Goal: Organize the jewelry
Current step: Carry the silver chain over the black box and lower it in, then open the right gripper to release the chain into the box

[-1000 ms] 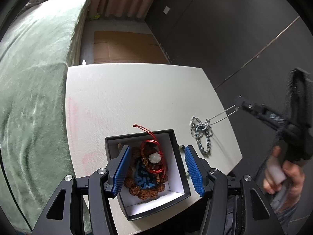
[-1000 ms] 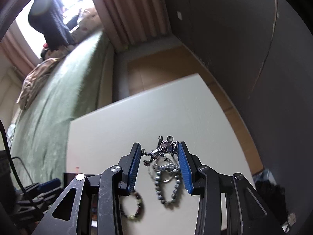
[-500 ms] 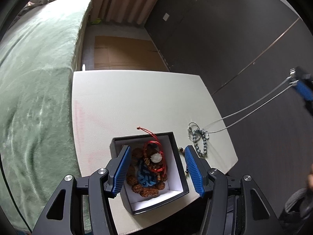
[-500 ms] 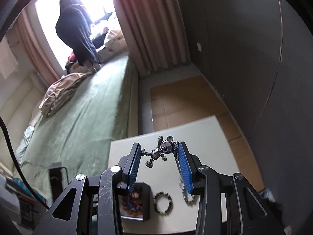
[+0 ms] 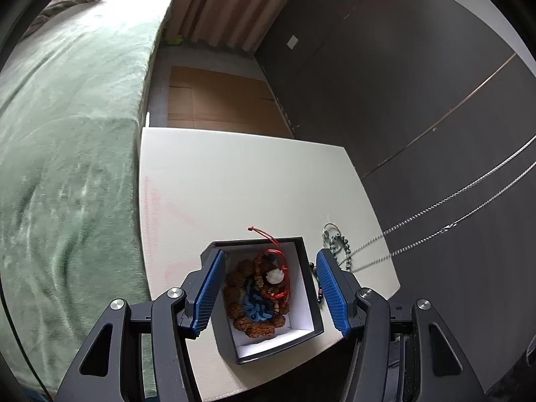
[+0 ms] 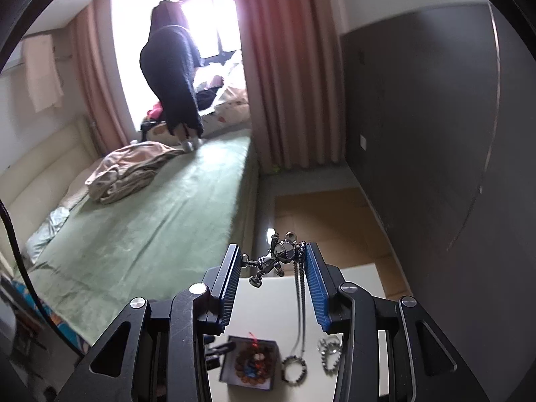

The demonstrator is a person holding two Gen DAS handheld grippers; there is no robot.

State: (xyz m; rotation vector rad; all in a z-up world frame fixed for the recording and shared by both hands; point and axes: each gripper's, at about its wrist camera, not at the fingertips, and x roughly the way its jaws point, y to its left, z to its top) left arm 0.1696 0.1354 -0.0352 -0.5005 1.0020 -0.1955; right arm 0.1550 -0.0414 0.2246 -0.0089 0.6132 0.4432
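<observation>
Necklace lifted; jewelry box on bench.
Right hand-held gripper clamps silver pendant; left hand-held gripper spread, straddling box.

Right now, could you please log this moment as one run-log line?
right gripper: shut on silver mouse-figure pendant, chain taut | left gripper: open over black square jewelry box | dark bead bracelet: on white table

Daylight blows out the window in the right wrist view; the dark wall stays dim, fisheye edges bend and vignette black, and the table below looks soft
</observation>
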